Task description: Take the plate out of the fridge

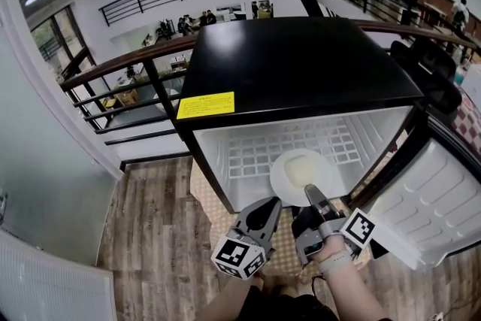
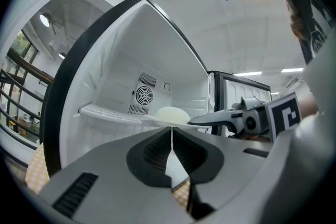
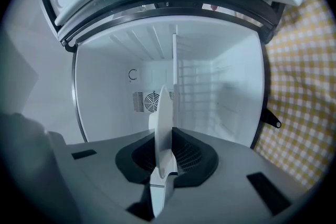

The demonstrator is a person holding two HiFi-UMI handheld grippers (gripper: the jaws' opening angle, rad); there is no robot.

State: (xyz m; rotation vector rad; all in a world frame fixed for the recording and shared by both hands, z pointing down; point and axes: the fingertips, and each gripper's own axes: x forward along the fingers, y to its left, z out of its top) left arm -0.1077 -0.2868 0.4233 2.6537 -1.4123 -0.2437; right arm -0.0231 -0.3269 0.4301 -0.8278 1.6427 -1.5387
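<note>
A white plate (image 1: 301, 171) lies at the front of the white shelf (image 1: 248, 154) inside the open black fridge (image 1: 293, 64). My right gripper (image 1: 310, 194) is shut on the plate's near rim. The right gripper view shows the plate (image 3: 164, 113) edge-on, pinched between the jaws of the right gripper (image 3: 167, 136). My left gripper (image 1: 272, 205) hangs just left of and below the plate, shut on nothing. From the left gripper view, the left gripper (image 2: 172, 131) has its jaws pressed together, with the plate (image 2: 170, 114) and the right gripper (image 2: 210, 119) beyond.
The fridge door (image 1: 432, 199) stands swung open at the right. A yellow-checked cloth (image 1: 203, 199) lies under the fridge on the wood floor (image 1: 150, 237). A railing (image 1: 128, 71) runs behind, and several people stand far off beyond it.
</note>
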